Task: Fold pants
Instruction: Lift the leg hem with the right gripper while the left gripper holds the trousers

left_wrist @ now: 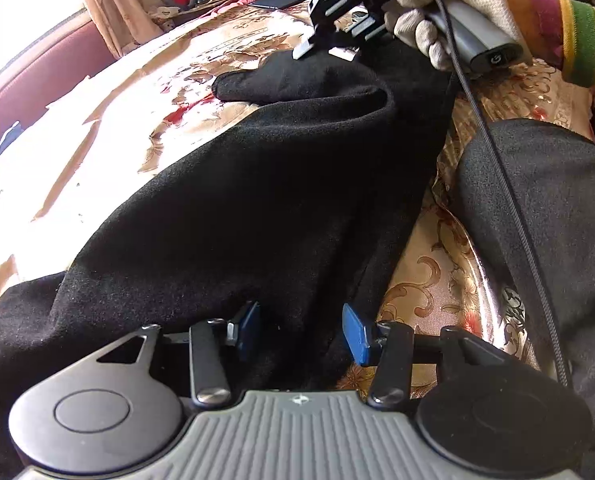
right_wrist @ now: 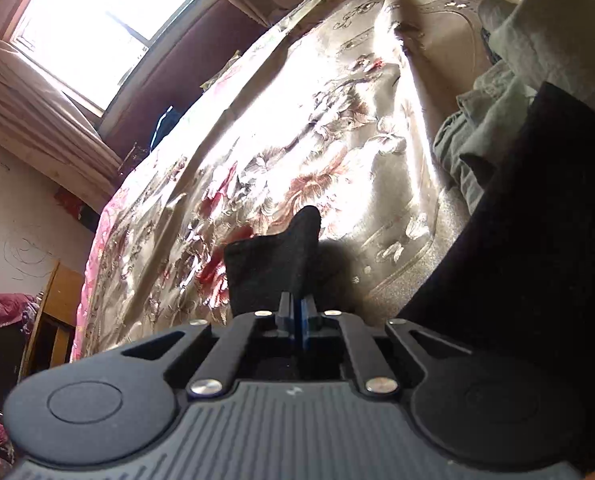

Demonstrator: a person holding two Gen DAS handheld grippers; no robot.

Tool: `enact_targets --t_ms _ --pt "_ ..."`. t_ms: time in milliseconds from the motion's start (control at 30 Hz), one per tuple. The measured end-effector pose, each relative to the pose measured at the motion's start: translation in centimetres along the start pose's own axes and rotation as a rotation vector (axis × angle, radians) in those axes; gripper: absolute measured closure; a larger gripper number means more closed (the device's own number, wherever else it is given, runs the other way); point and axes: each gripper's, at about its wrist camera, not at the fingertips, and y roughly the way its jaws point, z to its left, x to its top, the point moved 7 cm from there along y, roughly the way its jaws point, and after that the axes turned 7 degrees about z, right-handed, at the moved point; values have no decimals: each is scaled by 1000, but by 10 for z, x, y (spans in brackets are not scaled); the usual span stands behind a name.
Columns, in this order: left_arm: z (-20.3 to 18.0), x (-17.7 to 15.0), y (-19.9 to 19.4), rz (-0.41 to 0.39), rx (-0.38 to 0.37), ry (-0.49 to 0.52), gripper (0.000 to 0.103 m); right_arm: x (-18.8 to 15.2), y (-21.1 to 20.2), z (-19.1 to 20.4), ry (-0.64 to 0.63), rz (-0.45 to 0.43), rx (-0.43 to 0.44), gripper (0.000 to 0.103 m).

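Left wrist view: black pants (left_wrist: 257, 184) lie long across the floral bedspread (left_wrist: 137, 92) — partly doubled, not yet a neat fold. Left claw (left_wrist: 301, 332) spread, pads either side of the near cloth, not pressing. Right claw (right_wrist: 296, 314) pressed together, pinching a far corner of the pants, gloved hand (left_wrist: 449, 12) behind it. Folding early — most left.

left gripper (left_wrist: 301, 334): black linkage, blue pads, ribbed grey housing, silver screws | right gripper (right_wrist: 297, 312): alike; braided black cable (left_wrist: 493, 152) | glove (left_wrist: 449, 12): pale knit; sleeve (left_wrist: 589, 40): green, orange-trimmed
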Motion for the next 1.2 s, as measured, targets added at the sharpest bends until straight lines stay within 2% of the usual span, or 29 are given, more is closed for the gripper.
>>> enact_targets --t_ms 67,133,200,267,333,400,467,500,600,700,733,800,933,1000,1067,1133,1200 --pt "-2 0 -1 1 3 2 43 2 -33 11 -38 -64 35 99" --pt "-6 -1 -1 4 7 13 43 -2 -72 10 -25 -128 62 99" --pt "-9 -1 -1 1 12 25 43 -11 -106 -3 8 -187 44 99" --pt "-11 -1 -1 -1 16 33 43 -30 -124 -28 50 -193 -22 99" --pt "-12 -1 2 5 19 38 43 -47 -126 -62 98 -165 -123 99" --pt "-11 -2 4 14 19 39 43 -60 -124 -89 176 -149 -136 99" --pt "-10 -2 4 20 23 40 42 -63 -119 -98 203 -158 -123 98" --pt "-10 -2 4 21 27 40 41 -63 -118 -99 216 -166 -106 94" --pt "-10 -2 5 27 39 39 39 -55 -115 -97 244 -185 -43 92" --pt "-12 -2 7 30 50 46 39 -47 -115 -95 200 -203 -60 84" --pt "-13 -1 8 29 52 49 39 -44 -115 -95 195 -210 -69 84" --pt "-15 1 8 23 54 54 39 -41 -121 -93 203 -218 -73 98" --pt "-14 -1 0 1 53 52 39 -49 -144 -68 153 -259 8 98" --pt "-13 -3 -3 6 52 53 39 -54 -151 -66 142 -274 2 98" --pt "-12 -4 -3 6 54 50 39 -61 -145 -85 178 -242 -56 98" --pt "-12 -3 -2 9 53 51 39 -68 -130 -107 228 -174 -119 98" --pt "-14 -4 -1 14 60 63 39 -74 -123 -110 227 -130 -109 96"
